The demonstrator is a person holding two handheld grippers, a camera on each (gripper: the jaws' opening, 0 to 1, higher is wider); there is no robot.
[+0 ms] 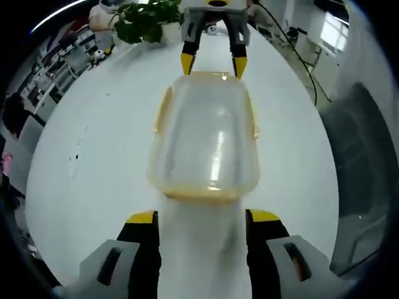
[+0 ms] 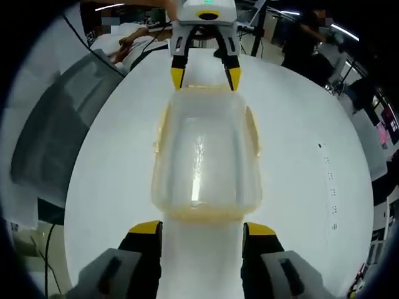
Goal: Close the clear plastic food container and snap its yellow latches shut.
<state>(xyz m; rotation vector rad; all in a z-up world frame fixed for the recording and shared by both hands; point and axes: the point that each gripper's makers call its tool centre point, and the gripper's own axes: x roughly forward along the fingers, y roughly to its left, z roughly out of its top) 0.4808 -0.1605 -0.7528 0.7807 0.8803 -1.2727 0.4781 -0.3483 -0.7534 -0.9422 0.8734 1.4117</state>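
Clear plastic food container (image 1: 204,137), lid seemingly on, at frame centre on white tabletop (image 1: 93,143). Left gripper (image 1: 201,219) and right gripper (image 2: 199,228) face it from opposite ends, jaws spread, empty. Next: press yellow latches (image 1: 163,109) down.

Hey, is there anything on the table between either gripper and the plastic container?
Nothing visible. Bare white table lies between the left gripper and the container, and likewise between the right gripper and its other end.

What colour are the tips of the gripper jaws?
Yellow on black, on both the left gripper and right gripper; left gripper view.
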